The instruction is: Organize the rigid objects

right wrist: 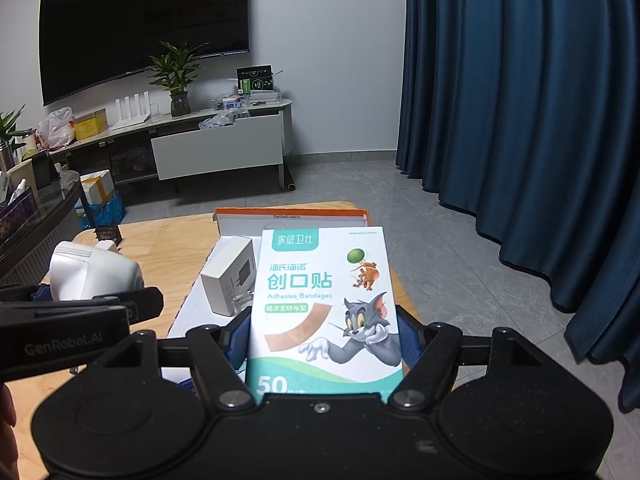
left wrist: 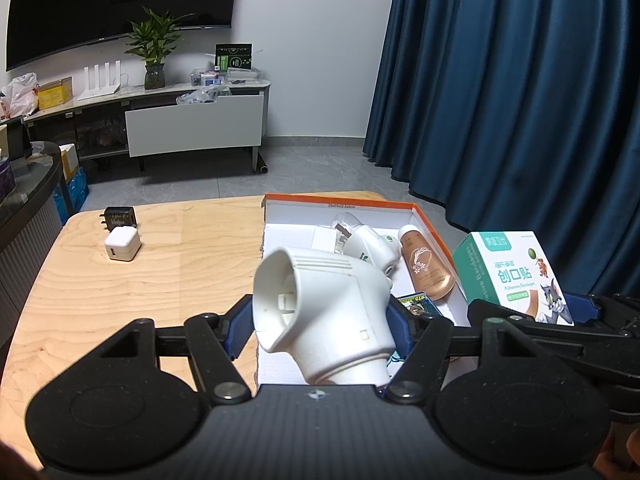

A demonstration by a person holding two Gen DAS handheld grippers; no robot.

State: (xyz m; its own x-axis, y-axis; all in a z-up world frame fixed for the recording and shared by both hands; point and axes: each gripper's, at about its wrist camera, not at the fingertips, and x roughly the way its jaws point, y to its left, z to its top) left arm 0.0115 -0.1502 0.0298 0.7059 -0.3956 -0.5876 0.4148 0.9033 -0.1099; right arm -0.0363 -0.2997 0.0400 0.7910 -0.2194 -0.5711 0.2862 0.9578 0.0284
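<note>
My left gripper is shut on a white plastic plug-in device, held above the near left edge of the orange-rimmed white box. My right gripper is shut on a box of adhesive bandages, upright over the same orange-rimmed box. That bandage box and the right gripper's fingers show at the right in the left wrist view. The white device shows at the left in the right wrist view. Inside the box lie a second white device, a brown tube and a small white carton.
A white cube charger and a black charger sit on the wooden table at the far left. Beyond the table are a grey floor, a blue curtain on the right and a TV cabinet at the back.
</note>
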